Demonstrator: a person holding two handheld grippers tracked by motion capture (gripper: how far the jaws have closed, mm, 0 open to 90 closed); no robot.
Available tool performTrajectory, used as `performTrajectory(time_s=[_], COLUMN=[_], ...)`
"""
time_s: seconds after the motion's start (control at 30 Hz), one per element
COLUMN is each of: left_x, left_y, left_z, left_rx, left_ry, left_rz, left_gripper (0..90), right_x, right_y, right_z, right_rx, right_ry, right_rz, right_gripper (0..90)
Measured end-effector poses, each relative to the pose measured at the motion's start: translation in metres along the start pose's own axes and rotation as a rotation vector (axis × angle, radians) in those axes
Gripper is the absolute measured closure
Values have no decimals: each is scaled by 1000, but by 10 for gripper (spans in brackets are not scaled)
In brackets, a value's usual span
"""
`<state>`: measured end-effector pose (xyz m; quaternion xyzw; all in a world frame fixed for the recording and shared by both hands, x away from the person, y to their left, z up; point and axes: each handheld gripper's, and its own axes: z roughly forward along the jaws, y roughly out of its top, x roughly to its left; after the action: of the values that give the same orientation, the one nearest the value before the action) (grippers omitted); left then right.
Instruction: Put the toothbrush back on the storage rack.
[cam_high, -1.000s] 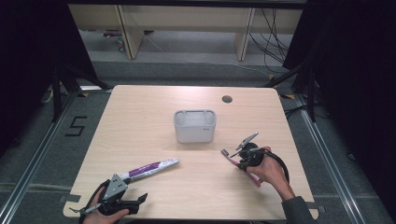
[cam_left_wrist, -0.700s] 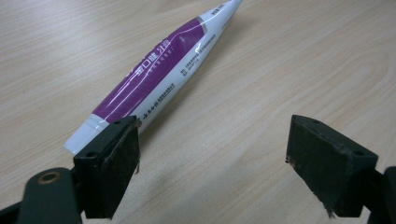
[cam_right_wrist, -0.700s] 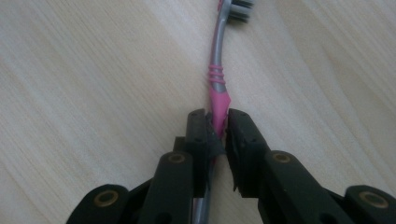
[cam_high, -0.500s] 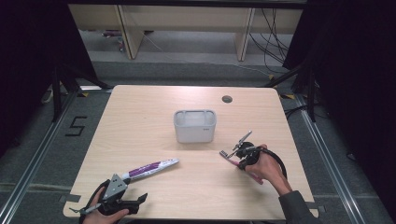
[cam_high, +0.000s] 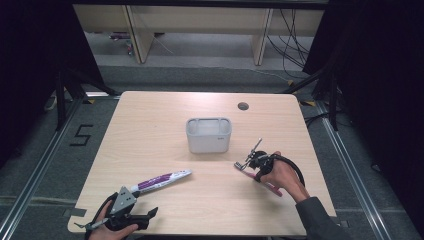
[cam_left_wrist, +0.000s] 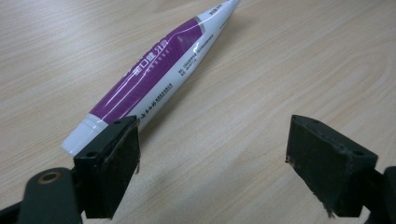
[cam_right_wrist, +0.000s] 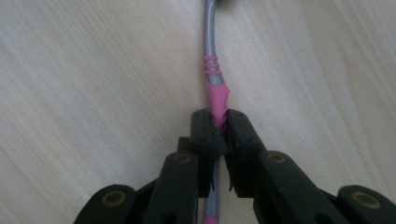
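A pink and grey toothbrush (cam_right_wrist: 213, 70) lies flat on the wooden table, and my right gripper (cam_right_wrist: 219, 126) is shut on its pink neck. From above, the brush's pink handle (cam_high: 273, 189) sticks out behind the hand that holds the right gripper (cam_high: 254, 166). A white and purple toothpaste tube (cam_left_wrist: 159, 70) lies at the front left, cap end nearest me. My left gripper (cam_left_wrist: 212, 154) stands open just short of it, its left jaw beside the cap and nothing between the jaws. In the high view the left gripper (cam_high: 142, 204) sits at the table's front left corner, next to the tube (cam_high: 161, 181).
A pale grey rectangular holder (cam_high: 208, 135) stands upright in the middle of the table (cam_high: 150, 130). A small round cable hole (cam_high: 243, 106) is near the far edge. Dark floor, cables and shelving surround the table.
The right hand has edged slightly left and toward me at the toothbrush. The left gripper and the tube have stayed where they were.
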<state>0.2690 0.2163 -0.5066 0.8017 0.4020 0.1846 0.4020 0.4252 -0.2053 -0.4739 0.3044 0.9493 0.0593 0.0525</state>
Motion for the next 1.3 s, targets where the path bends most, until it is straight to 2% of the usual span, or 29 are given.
performTrajectory(time_s=[0.03,0.07,0.1,0.13,0.17,0.2,0.27,0.3,0.37,0.5,0.6,0.67,0.7,0.73,0.77,0.83,0.9,0.93,0.97,1.0,1.03,1.07,1.1,1.17,1.23,1.27,1.3], left_x=[0,0,0,0,0,0,-1,-1,0,0,0,0,0,-1,-1,0,0,0,0,0,0,0,0,-1,-1,-1,-1], left_y=[0,0,0,0,0,0,0,0,0,0,0,0,0,0,0,0,0,0,0,0,0,0,0,0,0,0,0], left_z=[0,1,1,1,1,1,1,1,1,1,1,1,1,1,1,0,0,0,0,0,0,1,1,1,1,0,0], left_rx=[-1,-2,-2,-2,-3,-2,-3,-3,-3,-4,-4,-2,0,0,0,-1,-2,-3,-2,-1,-2,-1,2,4,4,2,2], left_ry=[2,1,1,1,1,2,4,4,4,5,5,1,1,0,0,1,3,3,4,3,2,1,-2,-1,-2,0,0], left_rz=[-5,-6,-6,-8,-8,-9,-11,-11,-11,-12,-12,-9,-7,-7,-7,-7,-11,-10,-9,-6,-7,-6,-6,-2,-2,-3,-6], left_gripper=[173,173,173,173,173,173,173,173,173,173,173,173,173,173,173,173,173,173,173,173,173,173,173,173,173,173,173], right_x=[1,-2,-2,-1,-3,-6,-4,-6,-7,-13,-18,-21,-21,-22,-26,-25,-25,-25,-25,-25,-29,-28,-29,-27,-28,-28,-28], right_y=[-1,-1,-1,-3,-7,-9,-12,-13,-17,-22,-25,-25,-26,-26,-26,-26,-25,-24,-23,-22,-20,-19,-17,-13,-9,-7,-4], right_z=[1,0,0,0,-6,-8,-17,-21,-32,-46,-54,-58,-60,-62,-63,-66,-67,-70,-69,-72,-71,-73,-74,-75,-77,-79,-79], right_rx=[-7,-6,-6,-22,-56,-68,-92,-115,-167,-254,-348,-378,-410,-421,-460,-491,-522,-517,-543,-535,-571,-564,-579,-586,-606,-599,-619], right_ry=[5,10,10,2,14,26,24,24,29,26,13,-5,-13,-20,-28,-40,-44,-37,-44,-37,-46,-32,-45,-41,-50,-38,-43], right_rz=[8,-27,-27,-21,-19,-32,14,3,38,58,85,114,147,152,125,170,188,196,204,199,138,149,144,152,129,132,123], right_gripper=[827,827,827,828,829,830,830,830,831,830,830,831,831,831,831,830,831,831,831,831,831,831,831,831,831,831,831])
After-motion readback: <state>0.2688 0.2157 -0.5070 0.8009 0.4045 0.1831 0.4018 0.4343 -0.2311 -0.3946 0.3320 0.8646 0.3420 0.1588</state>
